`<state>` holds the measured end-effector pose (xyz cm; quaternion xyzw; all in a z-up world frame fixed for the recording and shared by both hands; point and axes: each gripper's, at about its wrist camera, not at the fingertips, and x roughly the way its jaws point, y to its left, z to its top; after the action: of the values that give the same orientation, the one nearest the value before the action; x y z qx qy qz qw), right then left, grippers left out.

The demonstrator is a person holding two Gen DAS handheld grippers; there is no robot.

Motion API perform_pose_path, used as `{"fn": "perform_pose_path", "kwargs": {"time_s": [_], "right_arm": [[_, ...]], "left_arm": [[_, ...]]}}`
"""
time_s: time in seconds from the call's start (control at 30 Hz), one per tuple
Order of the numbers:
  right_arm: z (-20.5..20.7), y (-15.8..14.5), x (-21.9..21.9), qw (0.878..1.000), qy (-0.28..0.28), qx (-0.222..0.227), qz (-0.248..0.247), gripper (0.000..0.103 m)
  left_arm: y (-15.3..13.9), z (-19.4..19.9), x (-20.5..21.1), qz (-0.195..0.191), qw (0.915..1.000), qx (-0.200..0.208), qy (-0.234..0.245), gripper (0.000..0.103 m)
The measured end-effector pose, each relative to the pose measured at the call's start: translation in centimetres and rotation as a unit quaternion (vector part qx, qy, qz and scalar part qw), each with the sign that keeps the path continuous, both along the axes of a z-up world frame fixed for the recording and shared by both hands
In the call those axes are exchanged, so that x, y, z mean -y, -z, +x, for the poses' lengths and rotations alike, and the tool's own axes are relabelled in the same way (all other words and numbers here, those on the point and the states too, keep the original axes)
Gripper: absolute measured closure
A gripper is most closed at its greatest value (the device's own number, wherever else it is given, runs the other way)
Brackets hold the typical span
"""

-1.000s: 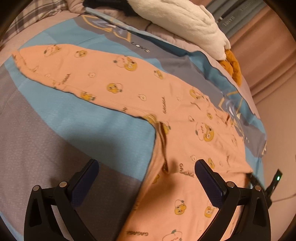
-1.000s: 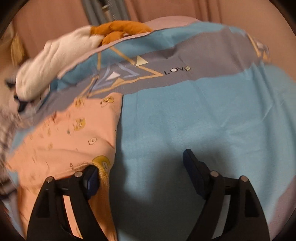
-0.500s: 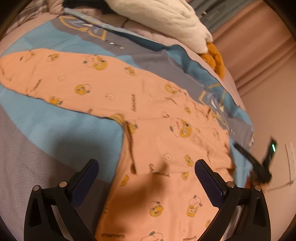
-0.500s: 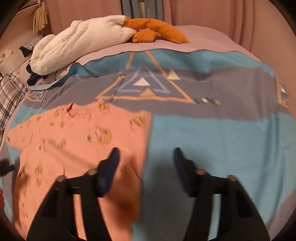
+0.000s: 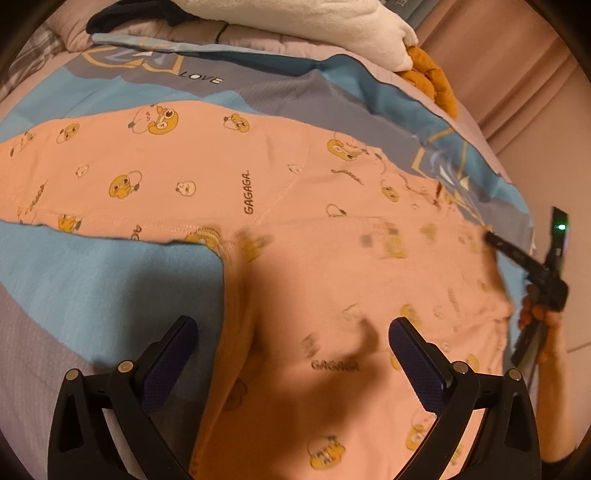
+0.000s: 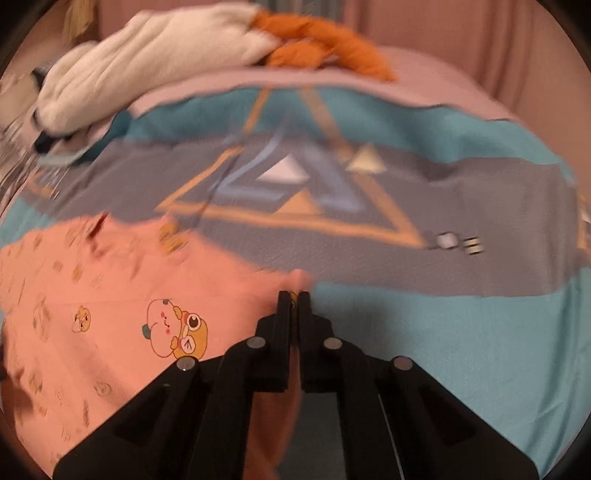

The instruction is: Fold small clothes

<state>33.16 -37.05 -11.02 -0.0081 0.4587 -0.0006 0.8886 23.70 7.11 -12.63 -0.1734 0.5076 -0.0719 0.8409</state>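
Observation:
A small peach garment (image 5: pixel 258 177) printed with yellow cartoon ducks lies spread on the bed, one long part reaching left. My left gripper (image 5: pixel 291 354) is open and empty, hovering over the garment near where the two parts meet. My right gripper (image 6: pixel 293 295) is shut on the garment's edge (image 6: pixel 299 277) and lifts it slightly; the cloth hangs between its arms. The right gripper also shows in the left wrist view (image 5: pixel 532 266) at the garment's far right edge.
The bed cover (image 6: pixel 443 332) is blue and grey with a triangle print. A white fluffy blanket (image 6: pixel 147 74) and an orange plush (image 6: pixel 325 44) lie at the bed's far end. Pink curtains (image 6: pixel 480 37) hang behind. A dark cloth (image 5: pixel 122 18) lies at the top left.
My right gripper has closed on the garment's edge; it was open a second ago. My left gripper has moved closer over the garment and stays open.

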Motion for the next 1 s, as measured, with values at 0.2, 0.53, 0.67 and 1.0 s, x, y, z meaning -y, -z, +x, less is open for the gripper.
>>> {"fn": "perform_pose_path", "kwargs": {"time_s": [0.2, 0.53, 0.67, 1.0], "right_arm": [[0.5, 0.8, 2.9, 0.998, 0.063, -0.009, 0.025, 0.078], [-7.6, -2.0, -2.3, 0.996, -0.085, 0.019, -0.012, 0.083], [-9.1, 1.8, -3.3, 0.989, -0.091, -0.049, -0.104, 0.085], [-12.1, -2.4, -13.7, 0.984, -0.169, 0.022, -0.049, 0.078]], "left_arm": [[0.1, 0.7, -0.1, 0.041, 0.9991, 0.006, -0.009, 0.001], [-2.8, -2.6, -6.9, 0.025, 0.997, 0.026, -0.068, 0.001], [-3.0, -4.7, -10.1, 0.024, 0.9948, 0.021, -0.096, 0.001], [-1.9, -7.3, -21.1, -0.075, 0.9721, 0.026, -0.221, 0.001]]}}
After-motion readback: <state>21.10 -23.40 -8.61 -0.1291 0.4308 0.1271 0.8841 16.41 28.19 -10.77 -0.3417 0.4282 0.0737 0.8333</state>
